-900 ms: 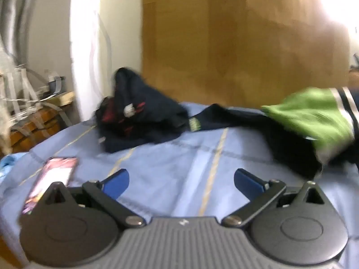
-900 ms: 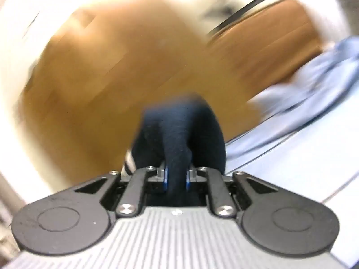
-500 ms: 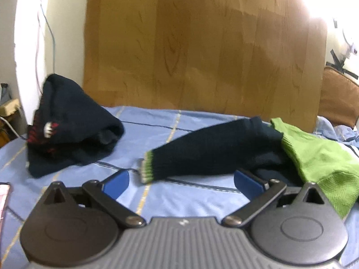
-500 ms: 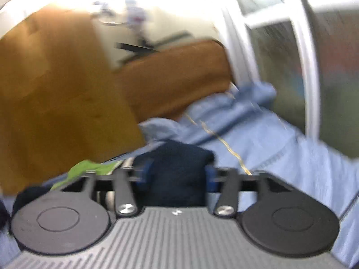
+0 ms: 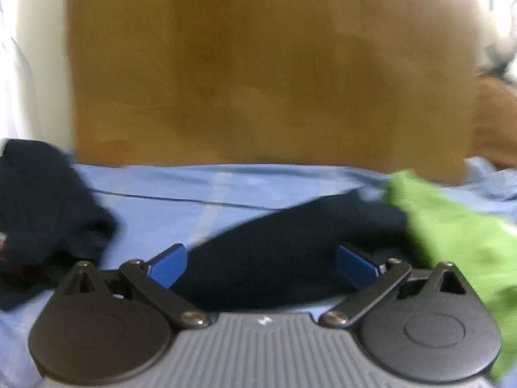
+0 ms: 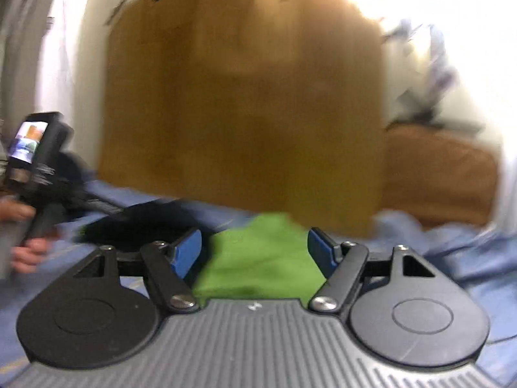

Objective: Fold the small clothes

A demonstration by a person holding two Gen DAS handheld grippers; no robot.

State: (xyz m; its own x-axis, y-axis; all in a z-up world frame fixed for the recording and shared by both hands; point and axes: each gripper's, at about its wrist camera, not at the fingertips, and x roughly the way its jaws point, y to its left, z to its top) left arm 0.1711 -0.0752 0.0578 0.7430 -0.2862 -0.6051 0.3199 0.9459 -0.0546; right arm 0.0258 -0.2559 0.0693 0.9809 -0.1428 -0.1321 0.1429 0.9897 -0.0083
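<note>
A dark navy sleeve [image 5: 284, 242] lies across the blue bedsheet [image 5: 226, 187], joined to a green knit part [image 5: 452, 239] on the right. My left gripper [image 5: 261, 263] is open, its blue pads either side of the navy sleeve, low over it. My right gripper [image 6: 255, 252] is open and empty, with the green knit part [image 6: 258, 258] lying between and below its pads. The navy sleeve [image 6: 142, 223] lies to its left. Both views are blurred.
A second dark garment pile [image 5: 42, 213] sits at the left. A wooden headboard [image 5: 258, 80] stands behind the bed, with a brown cushion [image 6: 439, 174] at the right. The left gripper's handle and the hand holding it [image 6: 35, 168] show in the right wrist view.
My right gripper has let go of the navy garment, opened and swung round toward the green part. My left gripper has moved forward and down over the navy sleeve.
</note>
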